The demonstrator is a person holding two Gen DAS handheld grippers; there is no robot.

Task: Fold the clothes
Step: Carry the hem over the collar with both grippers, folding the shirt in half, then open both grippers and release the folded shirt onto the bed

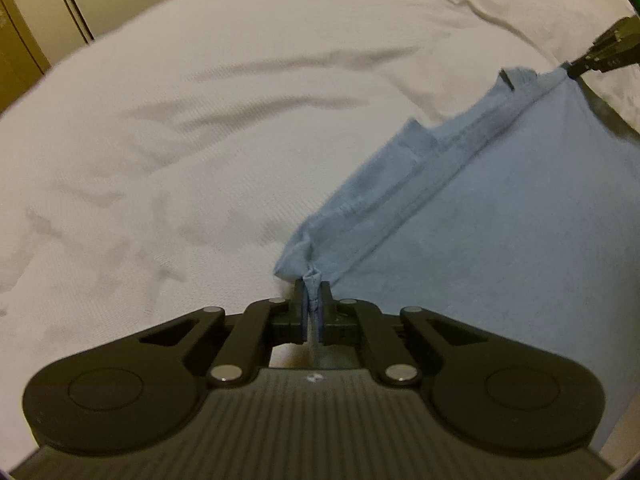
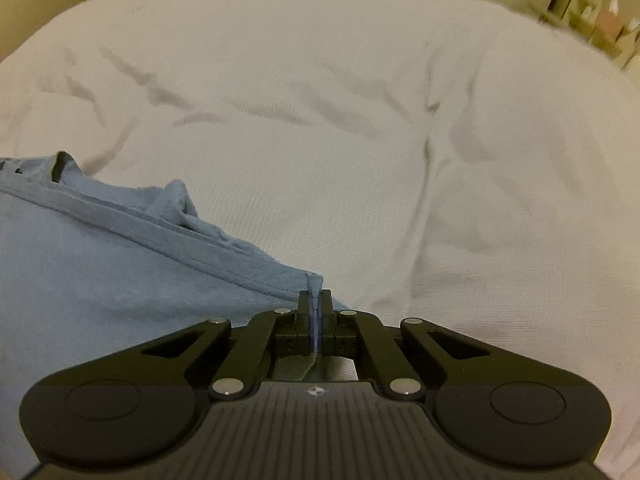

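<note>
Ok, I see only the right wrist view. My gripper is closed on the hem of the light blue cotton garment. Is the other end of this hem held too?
Observer: Yes. The left gripper is shut on a bunched corner of the light blue cotton garment.
Operator: Is the hem stretched between both grippers?
Observer: It runs in a fairly straight line from the left gripper up to the right gripper, so it looks taut.
Operator: What lies on the far side of the left end?
Observer: Only the wrinkled white bed cover, and past its edge a beige cabinet.
</note>
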